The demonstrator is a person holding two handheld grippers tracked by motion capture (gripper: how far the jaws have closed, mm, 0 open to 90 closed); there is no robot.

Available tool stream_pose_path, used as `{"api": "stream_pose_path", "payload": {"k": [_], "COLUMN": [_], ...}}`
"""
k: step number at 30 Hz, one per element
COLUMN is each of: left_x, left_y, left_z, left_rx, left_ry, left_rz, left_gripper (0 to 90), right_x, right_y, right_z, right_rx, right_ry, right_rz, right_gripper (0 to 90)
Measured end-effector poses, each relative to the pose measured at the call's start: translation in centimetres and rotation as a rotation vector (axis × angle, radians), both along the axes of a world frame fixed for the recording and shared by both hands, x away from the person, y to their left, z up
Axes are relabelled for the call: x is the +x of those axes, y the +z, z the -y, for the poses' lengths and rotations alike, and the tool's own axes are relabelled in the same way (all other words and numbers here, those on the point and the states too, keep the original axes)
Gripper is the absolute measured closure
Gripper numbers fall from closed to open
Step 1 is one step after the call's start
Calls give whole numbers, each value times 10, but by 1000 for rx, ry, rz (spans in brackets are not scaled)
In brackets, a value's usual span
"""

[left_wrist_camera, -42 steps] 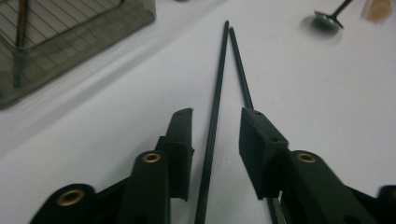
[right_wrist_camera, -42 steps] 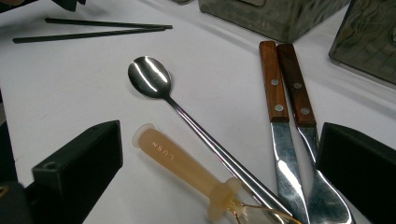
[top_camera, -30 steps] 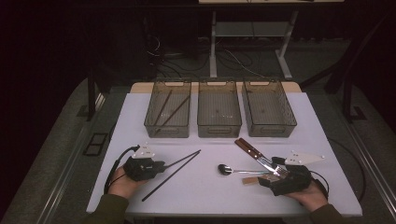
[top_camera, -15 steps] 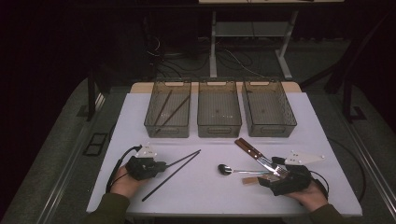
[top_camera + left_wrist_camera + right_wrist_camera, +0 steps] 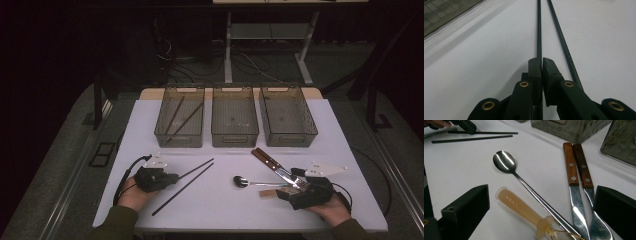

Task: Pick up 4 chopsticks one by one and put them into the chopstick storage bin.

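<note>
Closing in, my left gripper has just pinched one chopstick on the table. Left gripper view: it runs straight ahead between the pads, its twin just right. Right gripper view: jaws wide around spoon and knives.

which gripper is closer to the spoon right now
Right. The right gripper sits at the handle end of the spoon, jaws open around it. The left gripper is across the table, shut on a chopstick.

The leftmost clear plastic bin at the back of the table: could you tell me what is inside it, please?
Inside the leftmost clear plastic bin lie two thin dark chopsticks, slanted across its floor. Whether their ends cross or touch is too dim to tell.
</note>
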State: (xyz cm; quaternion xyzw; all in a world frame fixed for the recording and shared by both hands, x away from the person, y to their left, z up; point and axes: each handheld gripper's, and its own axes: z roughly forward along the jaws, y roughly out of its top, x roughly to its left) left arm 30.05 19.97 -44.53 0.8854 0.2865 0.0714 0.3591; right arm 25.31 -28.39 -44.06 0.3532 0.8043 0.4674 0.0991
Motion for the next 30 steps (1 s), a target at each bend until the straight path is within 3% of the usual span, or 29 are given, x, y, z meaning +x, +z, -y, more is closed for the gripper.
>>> {"api": "stream_pose_path", "payload": {"k": [15,30], "left_x": [0,-7], "left_y": [2,15], "left_z": [1,0], "left_rx": [2,-9], "left_ry": [9,49], "left_rz": [-18,-26], "left_gripper": [859,859], "right_x": [0,4], "right_y": [0,0], "right_z": [0,-2], "right_rx": [-1,5], "right_ry": [-1,-15], "right_rz": [1,18], "right_gripper": [5,5]}}
